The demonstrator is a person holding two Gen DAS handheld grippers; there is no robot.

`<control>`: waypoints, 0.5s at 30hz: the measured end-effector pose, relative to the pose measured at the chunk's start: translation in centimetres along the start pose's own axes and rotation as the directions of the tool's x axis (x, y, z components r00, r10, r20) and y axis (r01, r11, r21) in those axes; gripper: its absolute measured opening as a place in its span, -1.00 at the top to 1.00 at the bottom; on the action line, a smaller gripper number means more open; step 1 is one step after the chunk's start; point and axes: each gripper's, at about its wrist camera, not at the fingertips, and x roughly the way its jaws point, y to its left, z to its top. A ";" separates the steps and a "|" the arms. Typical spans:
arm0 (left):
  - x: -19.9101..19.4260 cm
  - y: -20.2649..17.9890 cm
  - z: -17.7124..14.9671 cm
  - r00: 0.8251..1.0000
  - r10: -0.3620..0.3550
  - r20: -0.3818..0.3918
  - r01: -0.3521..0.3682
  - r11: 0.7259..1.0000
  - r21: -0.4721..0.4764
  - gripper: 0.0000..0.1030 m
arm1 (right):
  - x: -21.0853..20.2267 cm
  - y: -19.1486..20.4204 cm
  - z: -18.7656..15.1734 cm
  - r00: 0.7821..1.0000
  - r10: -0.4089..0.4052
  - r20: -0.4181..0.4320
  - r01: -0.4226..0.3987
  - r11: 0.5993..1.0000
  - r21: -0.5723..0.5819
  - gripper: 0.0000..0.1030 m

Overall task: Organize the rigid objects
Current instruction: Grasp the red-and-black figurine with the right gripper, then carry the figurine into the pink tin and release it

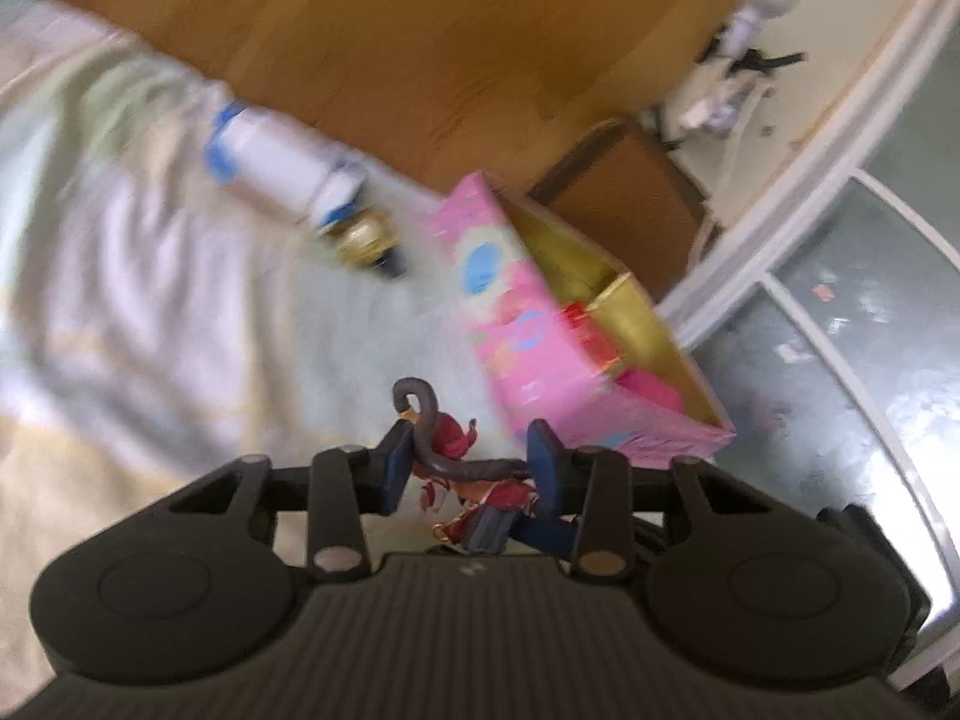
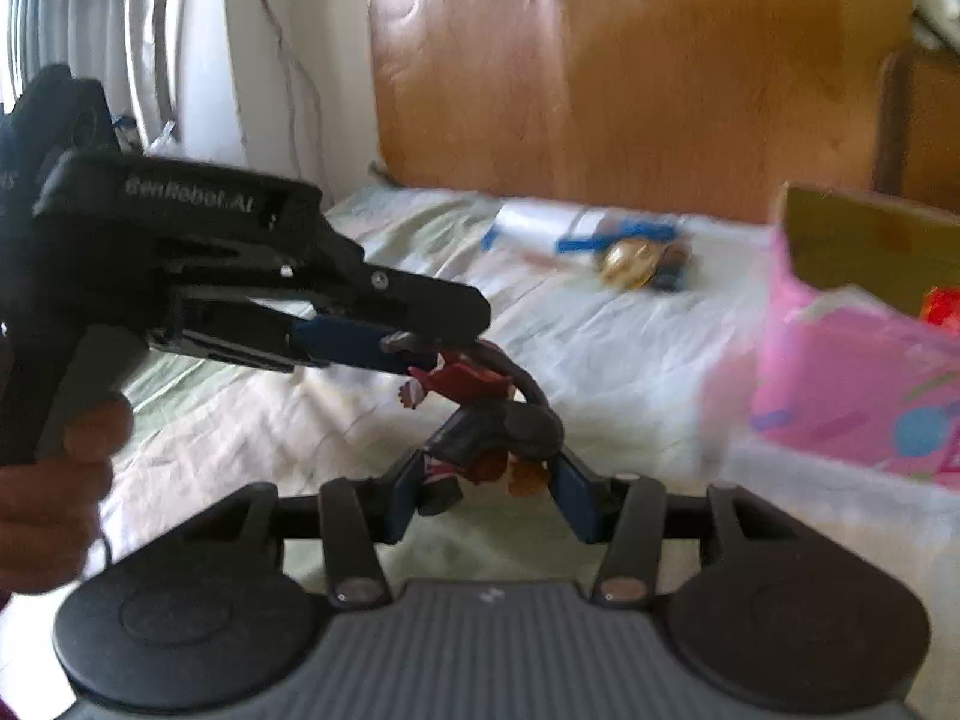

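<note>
Now both grippers, L & R, clamp figurine.

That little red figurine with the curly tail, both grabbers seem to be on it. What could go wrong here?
1. Both the left hand-held gripper and the right hand-held gripper appear to pinch the figurine; pulling apart might snap its thin grey tail.
2. The pink box sits at the bed's edge and could be knocked off.
</note>
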 end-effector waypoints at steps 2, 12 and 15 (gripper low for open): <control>0.6 -2.1 1.1 0.999 -0.039 0.021 0.038 0.998 0.051 0.16 | -1.6 -0.9 0.8 0.997 -0.043 0.071 0.043 0.999 0.002 0.11; 11.9 -10.5 5.6 0.990 -0.142 -0.024 0.144 0.970 0.198 0.16 | -3.4 -10.3 4.0 0.944 -0.305 0.126 0.300 0.952 0.057 0.12; 15.4 -11.6 5.4 0.991 -0.116 -0.061 0.127 0.965 0.228 0.16 | -2.3 -13.0 4.0 0.940 -0.336 0.064 0.329 0.939 0.105 0.13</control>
